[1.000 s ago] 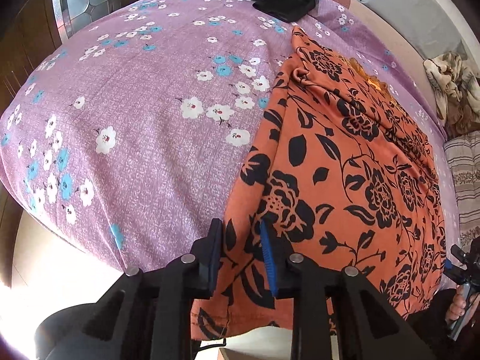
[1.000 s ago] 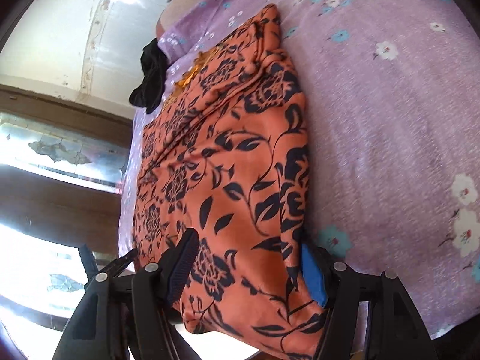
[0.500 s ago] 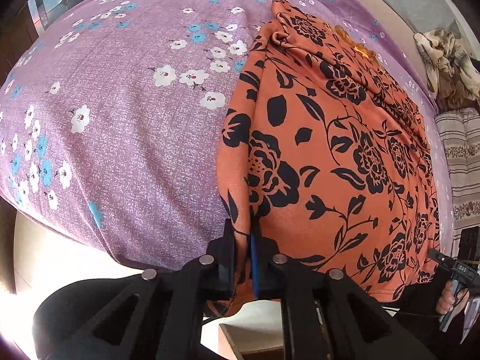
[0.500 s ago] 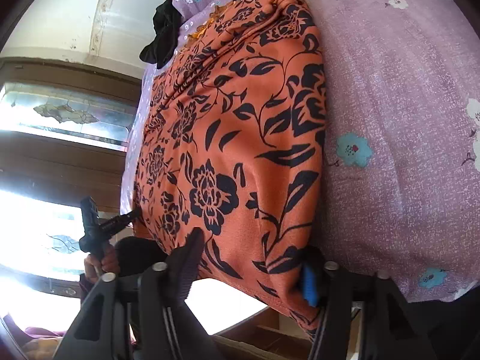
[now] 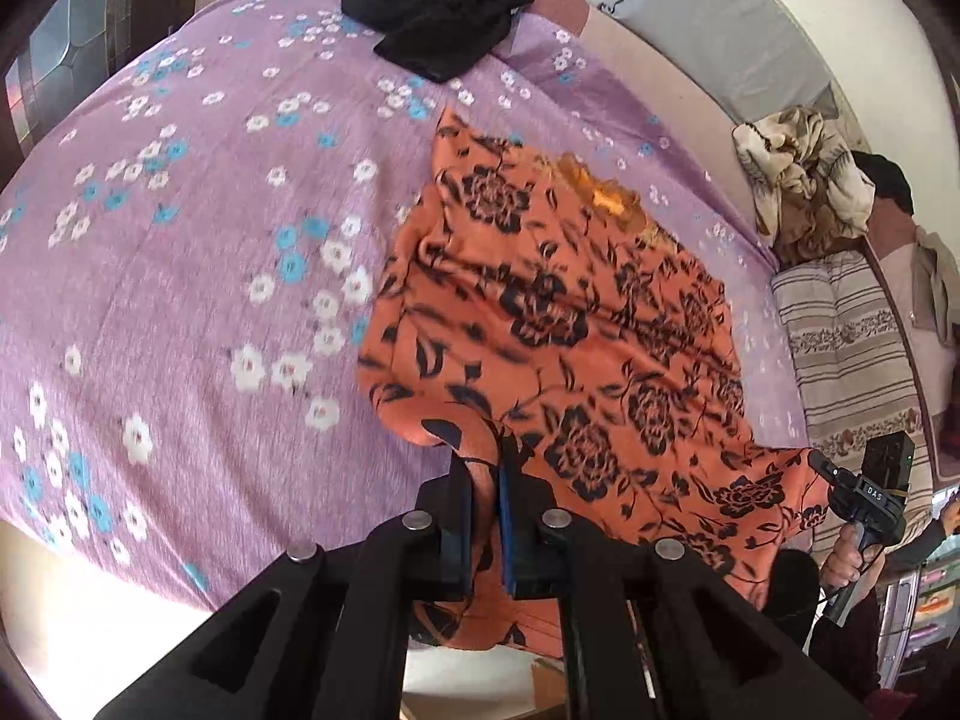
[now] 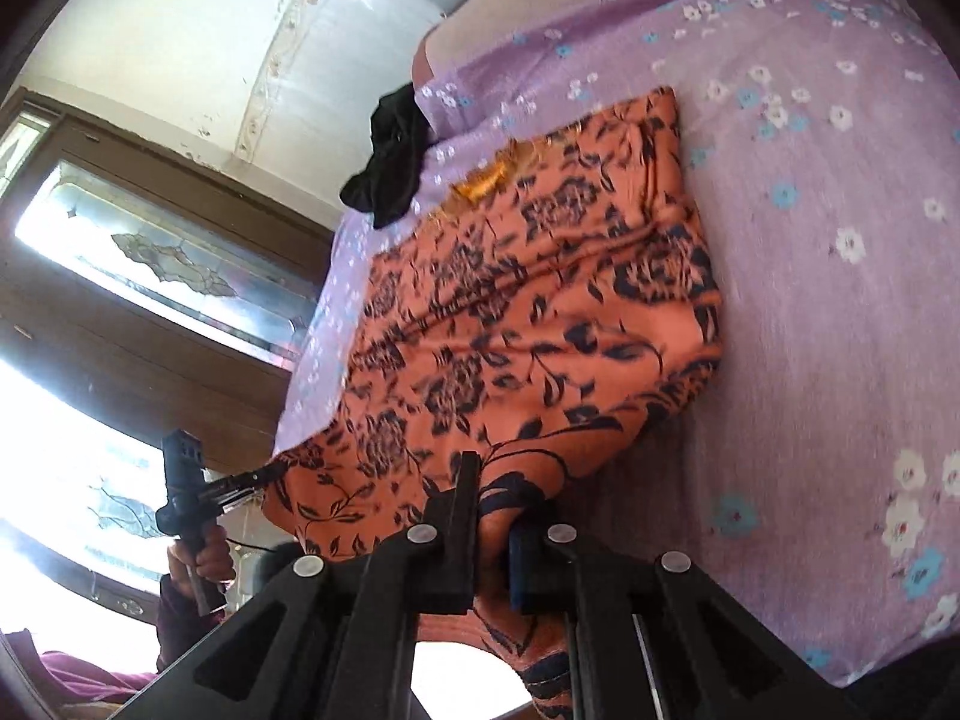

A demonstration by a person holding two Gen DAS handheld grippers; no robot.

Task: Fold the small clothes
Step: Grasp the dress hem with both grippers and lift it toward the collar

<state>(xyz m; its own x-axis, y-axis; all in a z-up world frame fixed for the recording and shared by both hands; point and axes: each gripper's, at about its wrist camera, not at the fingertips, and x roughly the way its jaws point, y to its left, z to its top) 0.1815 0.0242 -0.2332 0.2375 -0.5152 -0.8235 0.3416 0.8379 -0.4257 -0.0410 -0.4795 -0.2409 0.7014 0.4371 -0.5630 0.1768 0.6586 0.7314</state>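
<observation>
An orange garment with black flowers lies across a purple flowered bed sheet. Its near hem is lifted off the bed edge. My left gripper is shut on the hem's left corner, cloth pinched between its pads. My right gripper is shut on the hem's other corner, with fabric bunched between the fingers. Each wrist view shows the other gripper: the right gripper held in a hand, the left gripper likewise.
A black garment lies at the far end of the bed. A crumpled beige cloth and a striped mattress sit to the right. A wooden window frame stands on the other side.
Both grippers closed on the orange garment's near hem and rose, lifting it off the bed edge. The garment now sags between the two grips.
</observation>
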